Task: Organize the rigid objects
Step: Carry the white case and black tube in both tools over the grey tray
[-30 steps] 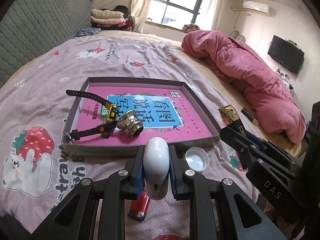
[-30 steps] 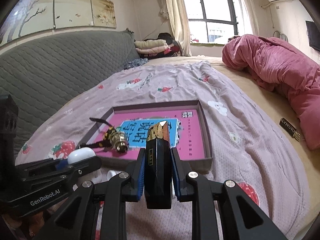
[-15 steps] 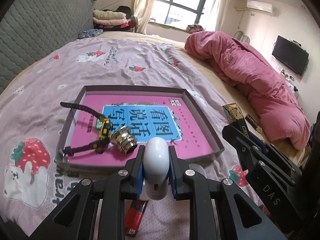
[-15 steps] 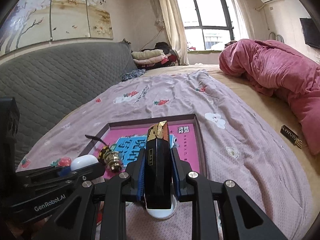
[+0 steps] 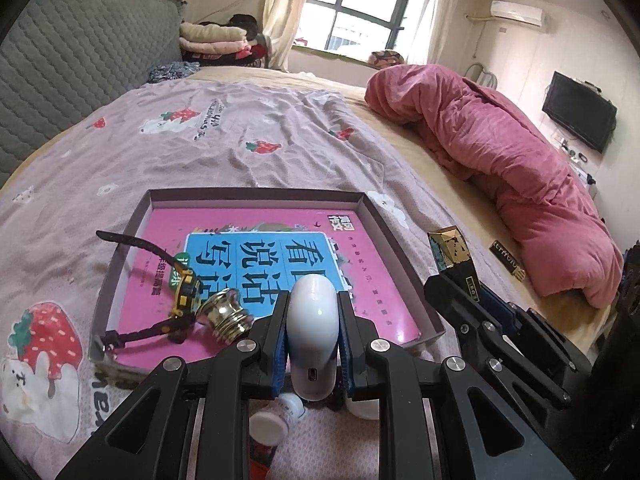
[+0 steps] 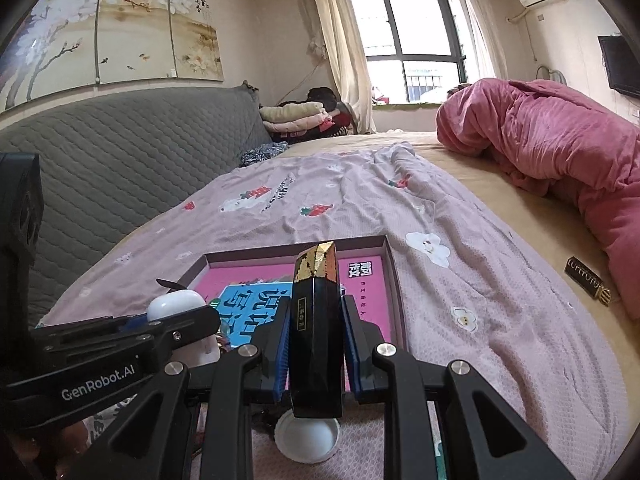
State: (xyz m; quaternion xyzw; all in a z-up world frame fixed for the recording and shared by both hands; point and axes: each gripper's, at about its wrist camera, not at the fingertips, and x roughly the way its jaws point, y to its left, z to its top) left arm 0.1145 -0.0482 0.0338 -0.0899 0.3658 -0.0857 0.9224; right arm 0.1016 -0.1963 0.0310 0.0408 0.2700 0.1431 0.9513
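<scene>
My left gripper (image 5: 313,322) is shut on a white earbud case (image 5: 312,336), held just over the near rim of a shallow tray (image 5: 256,195) with a pink book cover inside. In the tray lie a black-strapped yellow watch (image 5: 182,300) and a gold bulb base (image 5: 227,316). My right gripper (image 6: 316,326) is shut on a black box with a gold tip (image 6: 316,332), held upright near the tray's near right corner. From the left wrist view that box (image 5: 450,250) shows at the right. The earbud case (image 6: 174,306) shows left in the right wrist view.
A white lid (image 6: 307,438) lies on the pink bedsheet below my right gripper. A small white bottle (image 5: 276,420) and something red lie under my left gripper. A black-and-gold bar (image 6: 588,280) rests by the pink duvet (image 5: 500,152). A grey headboard (image 6: 120,160) runs along the left.
Both grippers moved forward toward the tray with their objects still held. The lighter and white lid slid down and mostly out of the left view; the bottle came into sight.
</scene>
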